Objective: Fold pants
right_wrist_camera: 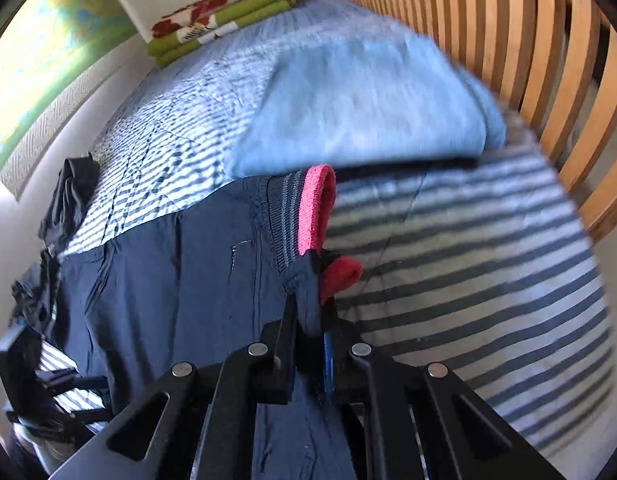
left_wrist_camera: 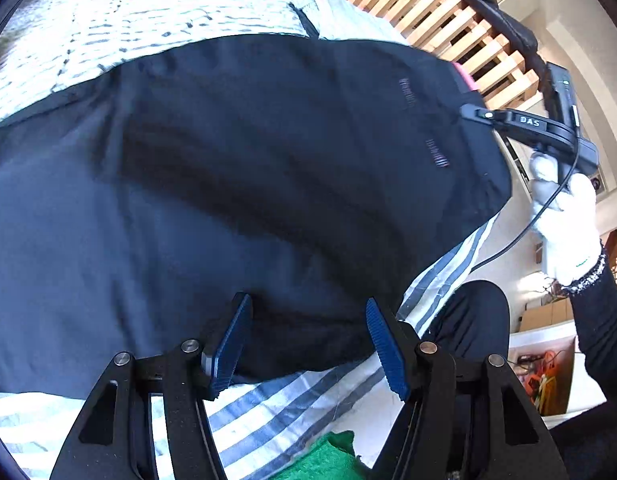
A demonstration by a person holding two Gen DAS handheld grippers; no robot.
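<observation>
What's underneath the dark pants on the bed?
The dark pants lie on a striped bedsheet that shows all around them. Whatever sits directly beneath the fabric is covered and cannot be seen.

The pale blue folded cloth [right_wrist_camera: 360, 108] is blurred; pants [right_wrist_camera: 168, 280] run off-frame.

text: "DAS" | on: right hand-held gripper [left_wrist_camera: 478, 114] | colour: white

pants [right_wrist_camera: 168, 280]: dark matt woven cloth, pink ribbed knit waistband | bed cover [right_wrist_camera: 468, 260]: striped cotton, creased | headboard [right_wrist_camera: 528, 40]: smooth varnished wood | fingers [left_wrist_camera: 382, 346]: blue ridged pads, probably rubber
</observation>
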